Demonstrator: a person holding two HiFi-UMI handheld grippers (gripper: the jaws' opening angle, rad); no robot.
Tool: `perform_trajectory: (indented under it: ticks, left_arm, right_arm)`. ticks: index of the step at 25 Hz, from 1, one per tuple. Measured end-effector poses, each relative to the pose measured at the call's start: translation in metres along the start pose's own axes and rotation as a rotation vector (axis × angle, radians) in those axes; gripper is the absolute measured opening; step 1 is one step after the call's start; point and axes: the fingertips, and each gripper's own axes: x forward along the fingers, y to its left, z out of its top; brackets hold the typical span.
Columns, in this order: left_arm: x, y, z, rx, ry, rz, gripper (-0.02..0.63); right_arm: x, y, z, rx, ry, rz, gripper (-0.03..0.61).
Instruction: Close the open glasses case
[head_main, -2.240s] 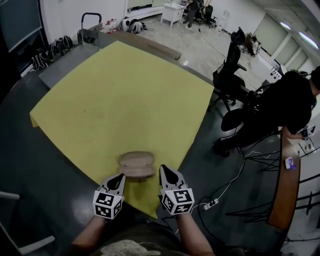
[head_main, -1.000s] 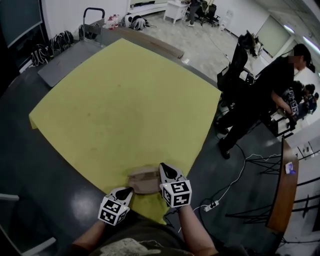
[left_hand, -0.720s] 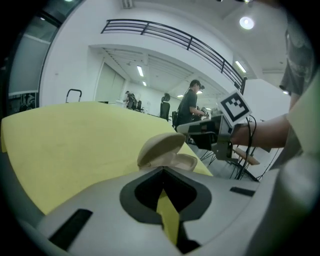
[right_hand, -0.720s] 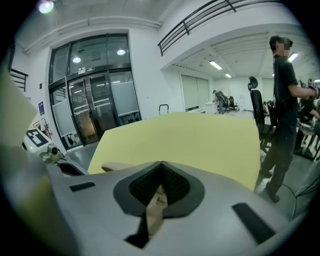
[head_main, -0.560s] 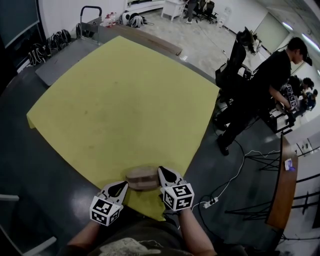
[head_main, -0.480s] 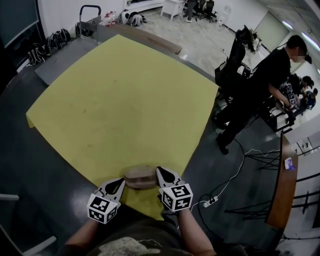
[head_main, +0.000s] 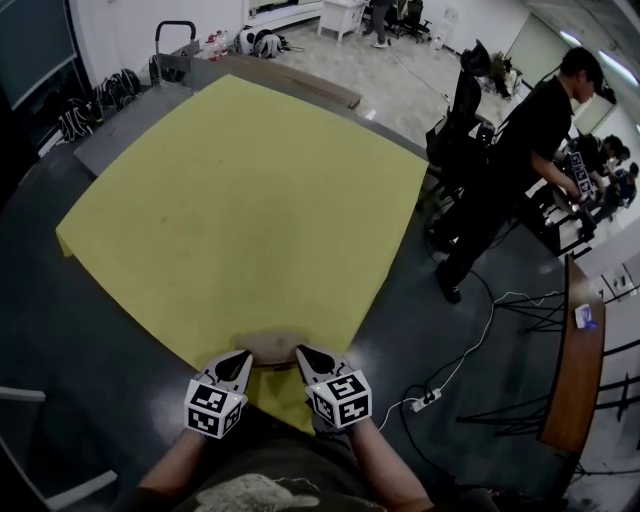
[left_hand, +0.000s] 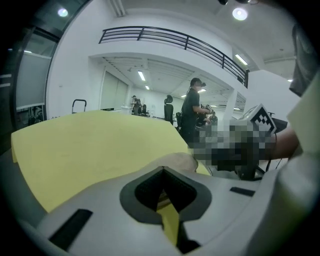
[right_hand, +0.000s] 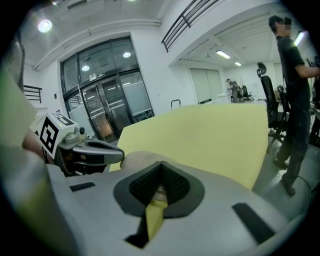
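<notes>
**Case closing: both tools at the lid**

Left tool (head_main: 238, 358) and right tool (head_main: 302, 354) are both clenched with nothing held. Their tips sit over the cloth's near corner, one at each end of the case (head_main: 270, 346); contact not readable. The case lies low and flat on that corner of the cloth (head_main: 250, 190). The lid looks down; latch state unclear.

Judgement: final press. Bear down with both tips together, evenly, so the case neither skids on the cloth nor tips.

Dark worktop (head_main: 60, 320) surrounds the cloth. A person (head_main: 520, 130) stands well beyond its right edge.
</notes>
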Motion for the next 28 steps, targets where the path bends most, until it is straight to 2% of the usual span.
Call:
perform_trajectory:
  ticks: [4,11,18,22,26,28]
  left_arm:
    - [0.003,-0.003,-0.014,-0.01,0.037,0.03,0.009]
    - [0.003,-0.001,-0.022,-0.038,0.022,0.066,0.009]
    - [0.008,-0.001,-0.024,-0.04,0.068,0.116,0.009]
    - [0.009,-0.001,-0.028,0.005,0.05,0.129,0.009]
    - [0.008,-0.002,-0.03,-0.036,0.02,0.134,0.009]
    - [0.006,-0.003,-0.034,-0.023,0.036,0.14,0.009]
  right_arm:
    - [-0.002,0.002,-0.013,-0.002,0.029,0.007,-0.011]
    - [-0.004,0.003,-0.033,-0.036,0.075,-0.002,-0.011]
    - [-0.003,0.0,-0.042,-0.033,0.097,-0.011,-0.011]
    - [0.001,0.002,-0.044,-0.035,0.107,-0.009,-0.011]
    - [-0.003,0.003,-0.043,-0.035,0.092,-0.007,-0.011]
    - [-0.006,0.005,-0.041,-0.036,0.082,-0.009,-0.011]
